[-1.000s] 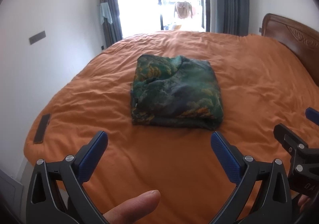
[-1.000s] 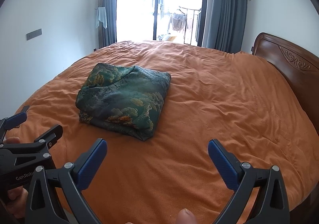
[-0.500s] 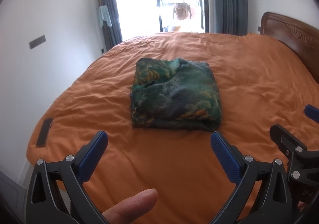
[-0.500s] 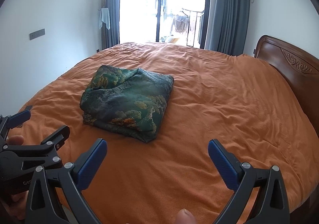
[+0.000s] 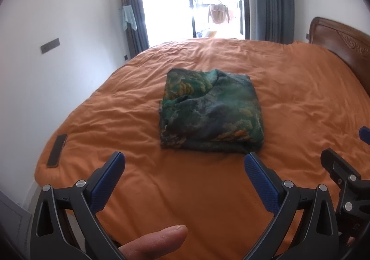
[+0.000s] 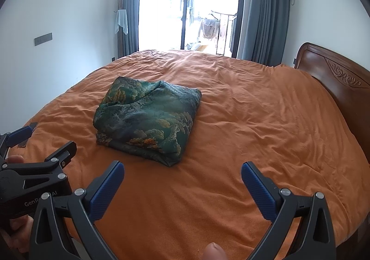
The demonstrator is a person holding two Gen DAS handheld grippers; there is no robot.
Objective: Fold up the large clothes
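Note:
A green patterned garment (image 5: 211, 110) lies folded into a thick rectangle in the middle of the orange bed (image 5: 300, 88); the right wrist view shows the same garment (image 6: 148, 119) left of centre. My left gripper (image 5: 183, 167) hangs open above the near bedspread, short of the bundle's front edge, holding nothing. Equally wide open and empty, my right gripper (image 6: 182, 174) sits back from the bundle's near corner. Each gripper shows at the edge of the other's view.
A dark phone (image 5: 56, 150) lies at the bed's left corner. The wooden headboard (image 6: 335, 79) stands on the right. A white wall runs along the left, with a glass balcony door (image 6: 189, 7) and grey curtains behind the bed. A person's thumb (image 5: 157, 242) shows at the bottom.
Both grippers have drawn back and risen slightly from the folded garment, which lies unmoved. Both stay open.

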